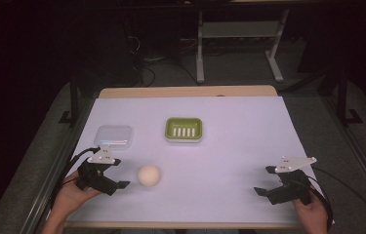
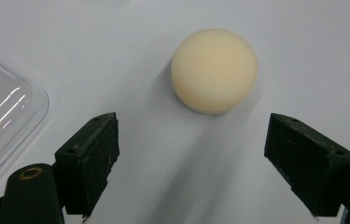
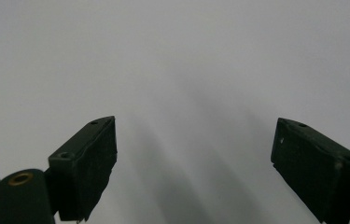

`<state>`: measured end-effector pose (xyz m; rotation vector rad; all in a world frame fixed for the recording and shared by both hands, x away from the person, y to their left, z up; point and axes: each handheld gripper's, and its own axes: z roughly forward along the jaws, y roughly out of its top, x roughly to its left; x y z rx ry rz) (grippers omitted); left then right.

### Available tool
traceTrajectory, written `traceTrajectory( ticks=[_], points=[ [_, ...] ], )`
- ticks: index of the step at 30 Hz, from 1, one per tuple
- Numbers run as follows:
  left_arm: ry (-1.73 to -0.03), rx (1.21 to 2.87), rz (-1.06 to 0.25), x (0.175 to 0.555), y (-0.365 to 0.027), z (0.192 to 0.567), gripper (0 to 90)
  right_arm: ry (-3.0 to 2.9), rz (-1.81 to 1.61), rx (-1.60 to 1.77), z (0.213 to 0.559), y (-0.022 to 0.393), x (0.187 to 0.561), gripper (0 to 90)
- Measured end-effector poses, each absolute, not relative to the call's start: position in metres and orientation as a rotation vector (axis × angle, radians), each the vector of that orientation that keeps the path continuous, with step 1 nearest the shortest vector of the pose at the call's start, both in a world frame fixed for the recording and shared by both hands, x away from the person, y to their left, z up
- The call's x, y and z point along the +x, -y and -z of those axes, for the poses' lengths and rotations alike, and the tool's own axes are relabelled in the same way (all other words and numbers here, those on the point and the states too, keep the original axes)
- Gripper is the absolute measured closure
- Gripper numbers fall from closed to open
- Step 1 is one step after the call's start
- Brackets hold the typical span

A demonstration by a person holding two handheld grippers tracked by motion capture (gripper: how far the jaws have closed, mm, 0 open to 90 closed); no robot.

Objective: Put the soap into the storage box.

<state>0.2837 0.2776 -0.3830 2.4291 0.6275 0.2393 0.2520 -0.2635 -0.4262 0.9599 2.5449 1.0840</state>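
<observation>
Dark room all around, with a wooden table (image 1: 185, 91) covered by a big white sheet taking up the middle of the high view. Sitting lower left of centre is a pale cream foam ball (image 1: 149, 175), and the left gripper (image 1: 117, 176) is right beside it at the lower left, fingers (image 2: 91, 156) spread wide and holding nothing. In the left gripper view the ball sits upper centre, ahead of the fingers and not yet between them, nothing touching it. A clear plastic lid or shallow tray (image 1: 114, 136) lies just above the left gripper, and a green soap dish with a white slotted insert (image 1: 184, 129) sits up near centre.

The right gripper (image 1: 266, 181) hangs at the lower right, well apart from everything, fingers (image 3: 86, 163) also released over bare sheet.

My read: this is the approach step, lining up for a grab on the ball. Next move probably needs the left gripper to slide forward until the ball sits between the fingers, then squeeze gently, since it's round and could roll off.
</observation>
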Motion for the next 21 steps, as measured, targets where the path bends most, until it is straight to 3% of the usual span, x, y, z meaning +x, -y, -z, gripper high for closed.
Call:
traceTrajectory(
  ticks=[21],
  points=[
    [-0.562,2.530,-0.175,0.305,-0.235,0.387,16.6,-2.557,-1.083,0.930,0.427,0.260,0.253,13.6]
  ],
)
